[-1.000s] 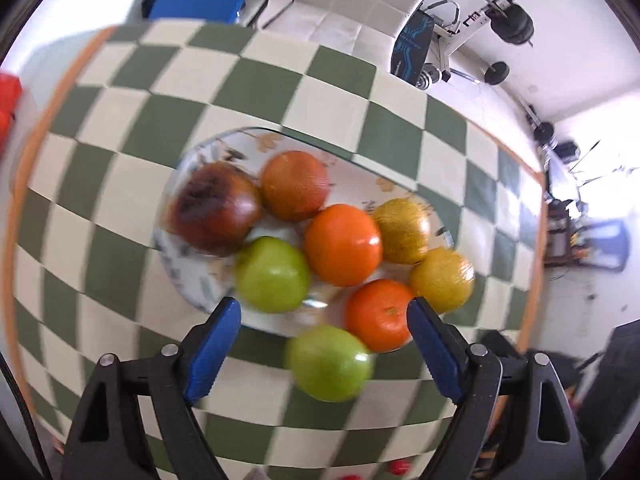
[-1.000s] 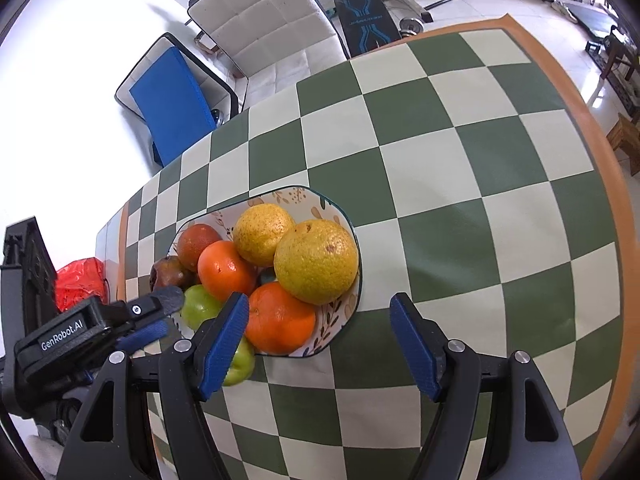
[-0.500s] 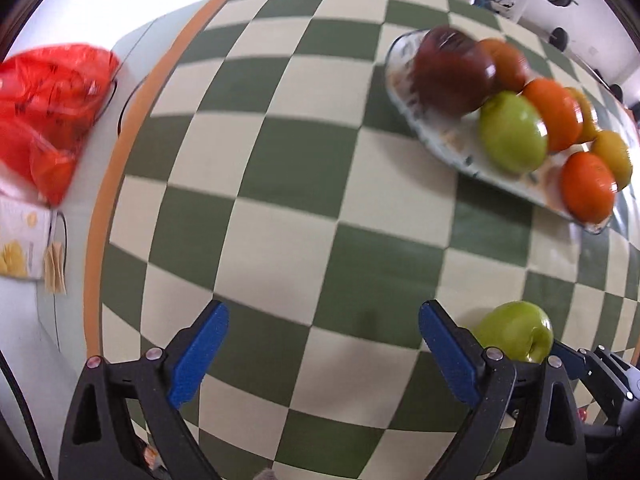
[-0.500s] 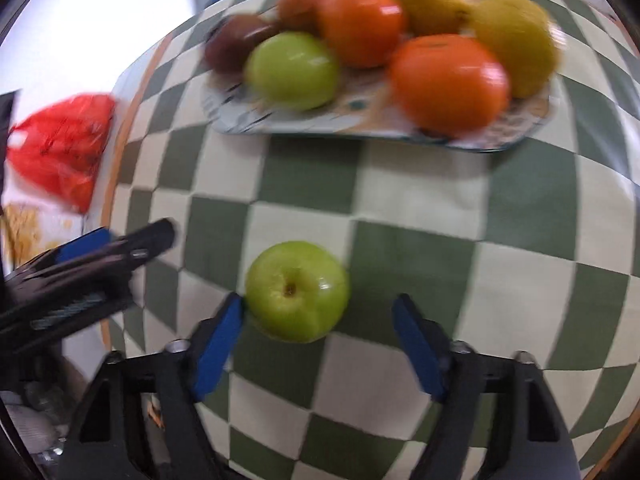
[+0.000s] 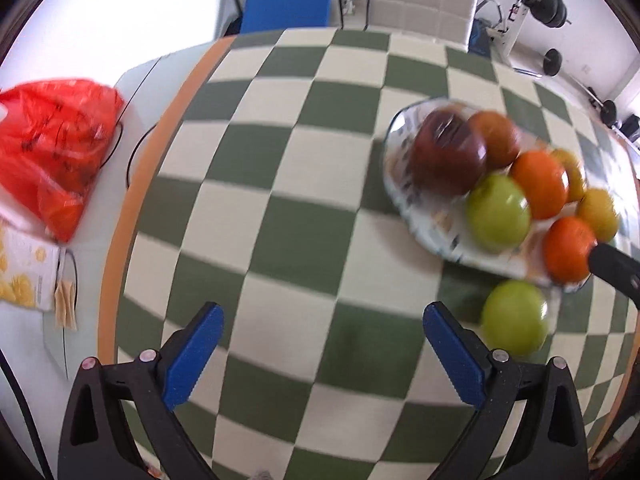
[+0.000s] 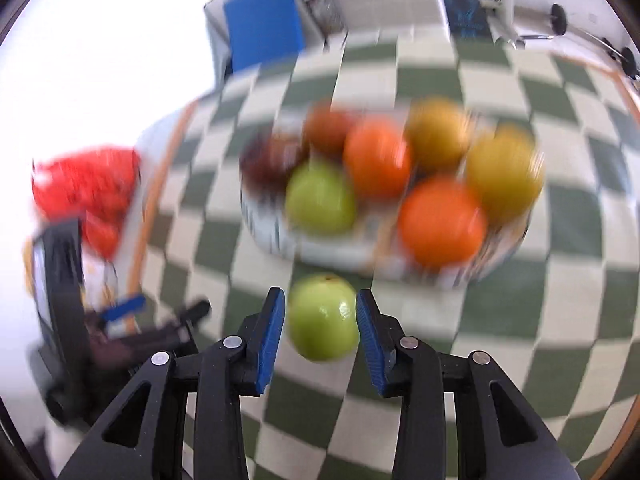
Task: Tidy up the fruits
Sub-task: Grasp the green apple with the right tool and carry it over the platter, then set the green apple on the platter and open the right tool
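Far left off the checkered counter [image 5: 304,216]: red plastic bag [image 5: 52,152], not in the way. Left gripper [image 5: 324,348] hangs over bare counter, jaws wide, empty. Right gripper [image 6: 320,328] has its jaws narrowed around the loose green apple [image 6: 322,328], pads at its sides; contact looks likely but blur hides it. Apple sits just beside the plate [image 6: 332,252], near edge. Plate carries seven fruits, crowded. Judgement: nearly done, last apple left to place; the near green apple [image 6: 320,196] and orange [image 6: 440,220] block easy entry.
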A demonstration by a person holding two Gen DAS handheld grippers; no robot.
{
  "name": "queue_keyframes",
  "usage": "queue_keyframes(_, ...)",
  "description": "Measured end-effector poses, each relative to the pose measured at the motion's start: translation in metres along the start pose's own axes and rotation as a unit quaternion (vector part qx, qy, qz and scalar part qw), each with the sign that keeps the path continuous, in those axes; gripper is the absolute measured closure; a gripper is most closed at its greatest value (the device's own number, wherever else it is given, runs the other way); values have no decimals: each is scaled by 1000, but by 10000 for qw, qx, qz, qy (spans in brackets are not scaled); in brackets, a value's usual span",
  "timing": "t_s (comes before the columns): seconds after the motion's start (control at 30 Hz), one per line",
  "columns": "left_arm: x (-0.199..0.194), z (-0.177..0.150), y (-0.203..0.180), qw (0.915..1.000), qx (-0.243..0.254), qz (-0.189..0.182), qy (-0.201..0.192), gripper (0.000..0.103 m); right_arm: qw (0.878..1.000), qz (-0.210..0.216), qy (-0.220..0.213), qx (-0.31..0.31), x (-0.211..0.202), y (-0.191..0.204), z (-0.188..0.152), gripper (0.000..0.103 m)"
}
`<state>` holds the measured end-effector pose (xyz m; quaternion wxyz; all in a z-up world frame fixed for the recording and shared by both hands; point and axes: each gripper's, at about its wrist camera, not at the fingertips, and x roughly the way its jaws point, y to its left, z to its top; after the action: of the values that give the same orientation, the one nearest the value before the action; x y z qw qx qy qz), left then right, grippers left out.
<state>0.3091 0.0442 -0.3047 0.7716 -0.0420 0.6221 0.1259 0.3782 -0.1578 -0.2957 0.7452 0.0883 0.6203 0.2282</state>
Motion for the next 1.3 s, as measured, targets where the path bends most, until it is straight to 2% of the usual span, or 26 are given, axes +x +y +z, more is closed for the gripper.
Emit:
queue_keyframes(0.07, 5, 11, -8, 9999, 118, -33, 33, 1, 9995, -304, -13, -109, 2, -3, 29, 62)
queue_keyframes(0.1, 10, 14, -12, 9997, 202, -59, 102, 1, 9993, -314, 154, -140, 8, -2, 39, 62)
queue_keyframes(0.13, 12, 16, -12, 9996, 234, -82, 134, 1, 9992, -118, 392, 8, 12, -8, 41, 62)
queue_keyframes(0.17, 17, 16, -10, 9995, 242, -61, 191, 1, 9988, 37, 473, 113, 11, -9, 39, 62)
queue_keyframes(0.23, 22, 12, -4, 9994, 191, 40, 284, 1, 9978, 167, 617, 145, 17, -6, 26, 54)
queue_keyframes(0.27, 27, 8, 3, 9992, 163, 112, 334, 1, 9962, 280, 799, 227, 25, -3, 18, 44)
queue_keyframes(0.3, 30, 3, 9, 9989, 125, 244, 389, 1, 9943, 366, 953, 305, 36, 1, 9, 39)
queue_keyframes(0.43, 45, -14, 40, 9959, -109, 625, 643, 1, 9875, 443, 1432, 487, 88, 19, -12, 39)
queue_keyframes(0.53, 52, -25, 65, 9934, -355, 728, 818, 1, 9826, 660, 1691, 402, 114, 37, -22, 36)
queue_keyframes(0.6, 52, -30, 76, 9924, -459, 770, 842, 1, 9806, 662, 1841, 137, 123, 53, -31, 40)
queue_keyframes(0.7, 46, -32, 83, 9927, -596, 718, 766, 1, 9844, 308, 1691, -374, 120, 70, -41, 40)
queue_keyframes(0.8, 27, -25, 81, 9944, -795, 487, 496, 1, 9887, 344, 1446, -208, 101, 61, -42, 40)
queue_keyframes(0.9, 7, -8, 65, 9964, -794, 270, 152, 1, 9950, 386, 919, -45, 56, 47, -18, 40)
queue_keyframes(0.97, -4, 5, 49, 9976, -690, 84, -20, 1, 9987, 230, 450, 61, 22, 28, 8, 40)
queue_keyframes(1.07, -15, 27, 21, 9988, -447, -121, -165, 1, 9997, -85, 1, 249, -5, -1, 46, 40)
queue_keyframes(1.17, -20, 43, 0, 9991, -234, -199, -277, 1, 9983, -491, 4, 307, -5, -27, 81, 40)
queue_keyframes(1.23, -22, 49, -12, 9993, -117, -160, -328, 1, 9970, -726, 196, 188, 7, -34, 93, 40)
queue_keyframes(1.3, -24, 53, -20, 9993, -4, -134, -362, 1, 9961, -778, 402, 110, 19, -39, 99, 40)
